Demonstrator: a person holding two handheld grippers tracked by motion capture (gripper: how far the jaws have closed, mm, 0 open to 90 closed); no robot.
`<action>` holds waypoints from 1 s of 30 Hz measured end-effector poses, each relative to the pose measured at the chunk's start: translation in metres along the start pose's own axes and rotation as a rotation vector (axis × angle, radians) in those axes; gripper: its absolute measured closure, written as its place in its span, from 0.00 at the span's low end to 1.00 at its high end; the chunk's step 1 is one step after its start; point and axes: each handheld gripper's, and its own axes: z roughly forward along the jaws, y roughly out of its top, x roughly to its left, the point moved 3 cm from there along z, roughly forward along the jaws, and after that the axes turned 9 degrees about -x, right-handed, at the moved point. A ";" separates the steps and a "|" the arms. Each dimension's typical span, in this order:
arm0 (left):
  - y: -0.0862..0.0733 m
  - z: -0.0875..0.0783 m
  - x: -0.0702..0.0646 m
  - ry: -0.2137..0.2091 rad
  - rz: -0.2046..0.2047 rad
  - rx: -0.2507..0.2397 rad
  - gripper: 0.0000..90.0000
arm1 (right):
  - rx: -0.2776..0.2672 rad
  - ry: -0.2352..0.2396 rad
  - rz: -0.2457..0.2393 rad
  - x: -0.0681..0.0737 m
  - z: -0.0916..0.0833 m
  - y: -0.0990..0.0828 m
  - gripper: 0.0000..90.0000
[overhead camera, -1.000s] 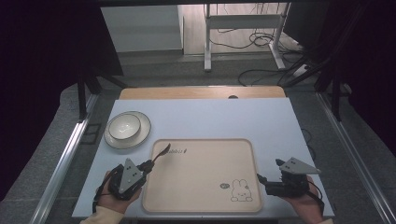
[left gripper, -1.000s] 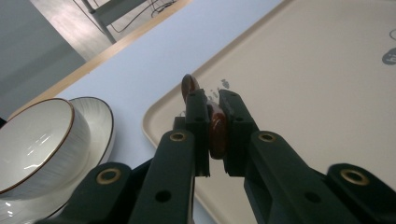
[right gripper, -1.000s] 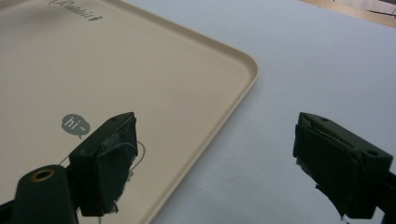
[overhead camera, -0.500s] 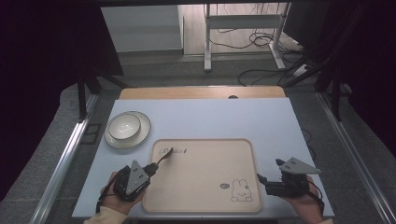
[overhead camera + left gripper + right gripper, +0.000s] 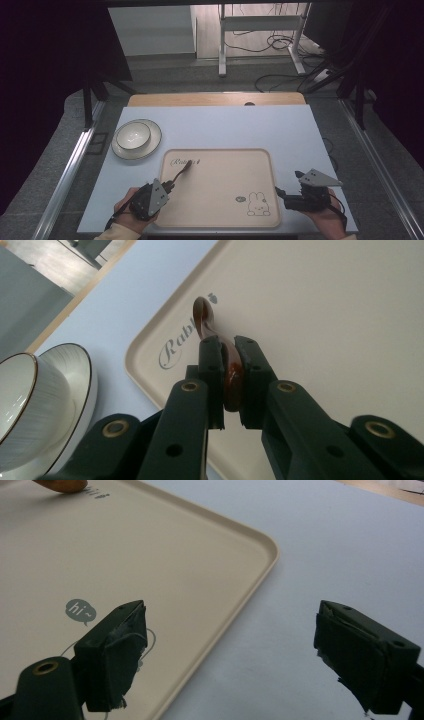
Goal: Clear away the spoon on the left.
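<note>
A person sat at a pale blue tabletop (image 5: 235, 127), holding a black two-jaw tool in each hand. A beige tray (image 5: 220, 220), printed with cursive lettering at its far left corner and a cartoon rabbit near its front right, lay in front of them.

The left tongs (image 5: 172, 184) were clamped tight on the handle of a small dark brown spoon (image 5: 209, 325). In the left gripper view the handle sat squeezed between the two pads, and the bowl of the spoon reached out ahead, over the tray's lettered corner. From above, the spoon (image 5: 184, 171) angled up and to the right from the left hand (image 5: 131, 209); whether its tip touched the tray could not be told. Gripping the handle end left the bowl free, which seemed suited to laying the spoon down or carrying it elsewhere.

The right tongs (image 5: 278, 191) stood wide open with nothing between them, resting at the tray's right edge. In the right gripper view one jaw hung over the tray (image 5: 150, 555) and the other over bare tabletop, apparently waiting in reserve.

Beyond the tray's left corner, apart from it, a white bowl (image 5: 132, 136) sat on a matching plate (image 5: 150, 147), perhaps where the spoon belonged.
</note>
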 end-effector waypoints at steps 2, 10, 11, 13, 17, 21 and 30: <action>0.000 0.001 -0.001 -0.012 0.004 0.004 0.93 | 0.001 0.001 -0.001 0.000 0.000 0.000 0.15; -0.002 0.003 -0.004 -0.029 0.005 0.018 0.93 | 0.003 0.002 0.000 0.000 0.000 0.000 0.15; -0.002 0.003 -0.004 -0.031 0.006 0.021 0.93 | 0.004 0.002 0.000 0.000 0.000 0.000 0.15; -0.003 0.004 -0.004 -0.044 0.004 0.029 0.93 | 0.006 0.003 0.000 0.000 0.000 0.000 0.15; -0.007 0.008 -0.005 -0.068 0.001 0.059 0.92 | 0.008 0.006 -0.007 0.001 0.000 0.000 0.15; -0.009 0.010 -0.006 -0.086 -0.005 0.082 0.91 | 0.010 0.004 -0.004 0.001 0.000 0.000 0.15; -0.012 0.015 -0.011 -0.147 -0.012 0.114 0.84 | 0.012 0.003 -0.004 0.000 0.000 -0.001 0.15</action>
